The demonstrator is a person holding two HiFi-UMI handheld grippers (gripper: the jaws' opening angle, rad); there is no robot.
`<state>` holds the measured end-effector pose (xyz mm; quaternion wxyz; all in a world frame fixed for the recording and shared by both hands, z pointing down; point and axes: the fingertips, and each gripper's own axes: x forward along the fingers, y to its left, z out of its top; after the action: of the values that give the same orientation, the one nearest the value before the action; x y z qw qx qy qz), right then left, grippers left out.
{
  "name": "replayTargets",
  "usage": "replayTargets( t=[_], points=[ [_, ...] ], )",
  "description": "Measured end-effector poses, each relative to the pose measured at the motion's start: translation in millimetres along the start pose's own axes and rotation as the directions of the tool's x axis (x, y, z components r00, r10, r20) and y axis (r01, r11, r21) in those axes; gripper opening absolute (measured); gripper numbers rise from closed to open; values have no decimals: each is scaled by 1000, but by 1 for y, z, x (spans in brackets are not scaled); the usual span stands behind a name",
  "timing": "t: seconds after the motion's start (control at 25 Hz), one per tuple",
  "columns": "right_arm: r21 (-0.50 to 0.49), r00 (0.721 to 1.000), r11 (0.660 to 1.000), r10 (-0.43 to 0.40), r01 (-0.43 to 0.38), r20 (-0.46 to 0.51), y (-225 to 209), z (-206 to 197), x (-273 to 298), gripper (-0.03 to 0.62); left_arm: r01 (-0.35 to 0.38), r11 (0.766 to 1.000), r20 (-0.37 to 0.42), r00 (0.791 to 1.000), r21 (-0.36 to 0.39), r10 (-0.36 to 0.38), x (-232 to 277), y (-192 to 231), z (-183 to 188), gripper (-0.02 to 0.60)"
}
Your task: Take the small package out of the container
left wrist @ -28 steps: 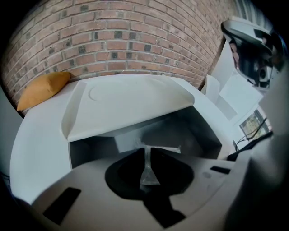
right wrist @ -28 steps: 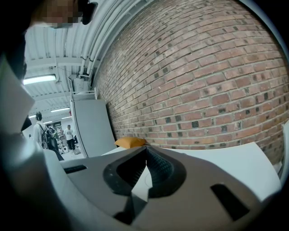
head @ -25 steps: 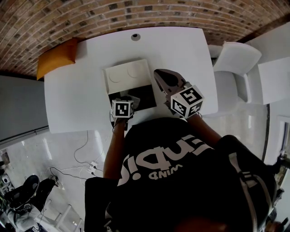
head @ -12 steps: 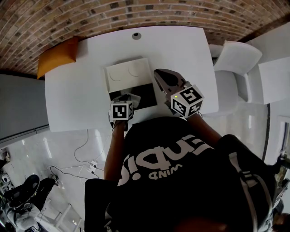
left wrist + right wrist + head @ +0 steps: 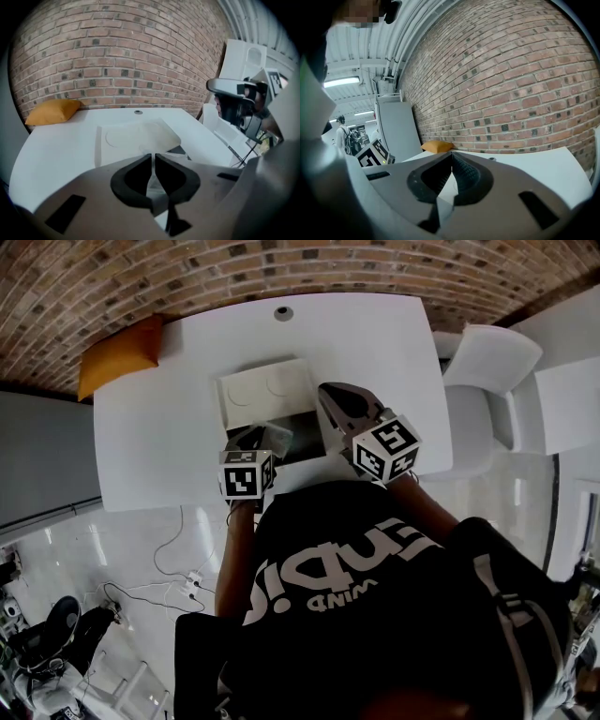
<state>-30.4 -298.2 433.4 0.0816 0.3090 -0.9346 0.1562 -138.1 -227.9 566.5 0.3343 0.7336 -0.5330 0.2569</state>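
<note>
Pinching the small package (image 5: 153,183) between its nearly closed jaws, the left gripper (image 5: 153,157) holds this thin, clear pouch over the left part of the white container (image 5: 305,432). From the head view I cannot tell whether the pouch is clear of the rim. The container sits in the middle of the white table (image 5: 159,427), its inside dark. Its lid (image 5: 265,390) is folded back flat toward the brick wall (image 5: 187,268), with two round outlines on its inner face. The right gripper (image 5: 451,154) is just beside the container's right edge, pointing toward the wall — its jaws are pressed together with nothing between them. An orange cushion (image 5: 117,362) lies at the table's far left corner, well apart from both grippers
</note>
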Motion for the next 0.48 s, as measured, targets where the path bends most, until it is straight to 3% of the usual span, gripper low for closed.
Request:
replayTargets(
  t=[0.24, 0.48],
  points=[
    [-2, 1000, 1000, 1, -1, -3, 1, -3, -1, 0, -10, 1000, 94, 996, 27, 7, -25, -6, 32, 31],
    [-8, 1000, 1000, 5, -5, -6, 4, -3, -2, 0, -12, 1000, 219, 976, 21, 7, -49, -9, 58, 29]
  ],
)
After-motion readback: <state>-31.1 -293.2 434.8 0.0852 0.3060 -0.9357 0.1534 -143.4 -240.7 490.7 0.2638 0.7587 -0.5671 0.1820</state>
